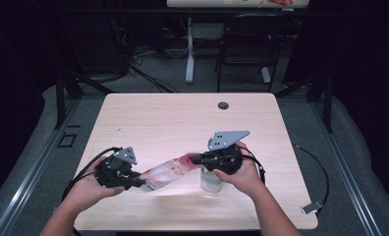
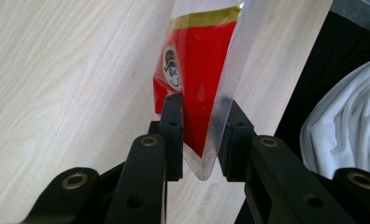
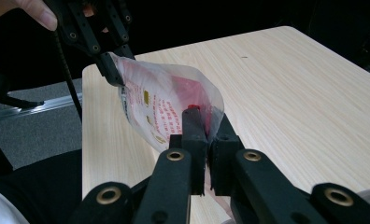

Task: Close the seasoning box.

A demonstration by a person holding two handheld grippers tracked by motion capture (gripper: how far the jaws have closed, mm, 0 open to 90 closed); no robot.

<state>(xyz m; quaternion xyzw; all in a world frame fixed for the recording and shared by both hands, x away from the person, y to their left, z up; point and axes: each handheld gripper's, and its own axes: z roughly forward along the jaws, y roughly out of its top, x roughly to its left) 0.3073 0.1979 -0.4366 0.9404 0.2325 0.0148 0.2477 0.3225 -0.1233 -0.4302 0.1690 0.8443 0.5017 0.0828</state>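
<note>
A red-and-clear plastic bag (image 1: 169,170) hangs stretched above the near half of the desk (image 1: 182,118), between the two claws. The left claw (image 1: 133,183) pinches the bag's left end: in the left gripper view its pads (image 2: 173,126) press on either side of the bag (image 2: 199,93), where a small cartoon face shows on the red print. The right claw (image 1: 196,159) grips the bag's right end; in the right gripper view its jaws stand narrow, closed on the crumpled film (image 3: 174,105), and the left claw (image 3: 109,65) holds the far corner. From above, the bag is blurred and its lettering cannot be read. A clear glass (image 1: 211,180) stands on the desk just under the right hand (image 1: 241,174), which covers its rim, so what it holds cannot be told. The person's forearms are cut off by the near edge.
</note>
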